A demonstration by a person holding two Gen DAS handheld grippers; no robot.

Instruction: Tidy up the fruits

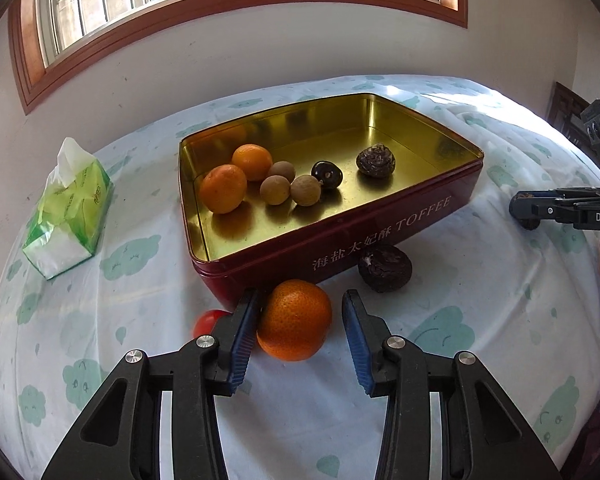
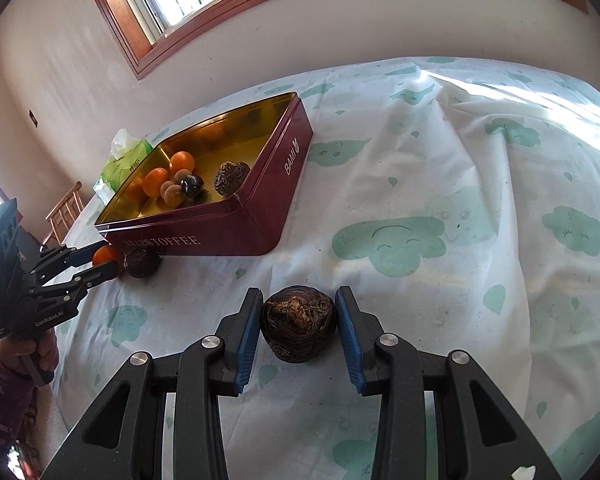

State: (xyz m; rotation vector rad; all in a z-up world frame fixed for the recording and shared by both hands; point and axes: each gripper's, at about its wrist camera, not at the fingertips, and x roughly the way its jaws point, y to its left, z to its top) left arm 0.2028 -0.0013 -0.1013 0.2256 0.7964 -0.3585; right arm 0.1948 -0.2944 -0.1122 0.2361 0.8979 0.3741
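My left gripper stands narrow around an orange on the cloth: the left pad touches the fruit, the right pad shows a gap, so it is not clamped. A red fruit peeks out just left of the left finger. Just beyond lies a dark wrinkled fruit, touching the near wall of the tin. Inside the tin lie two oranges, three brown fruits, a dark glossy one and another wrinkled one. A tissue pack sits left of the tin.

My right gripper closes on a third wrinkled fruit, both pads against its sides, on the cloth well right of and nearer than the tin.
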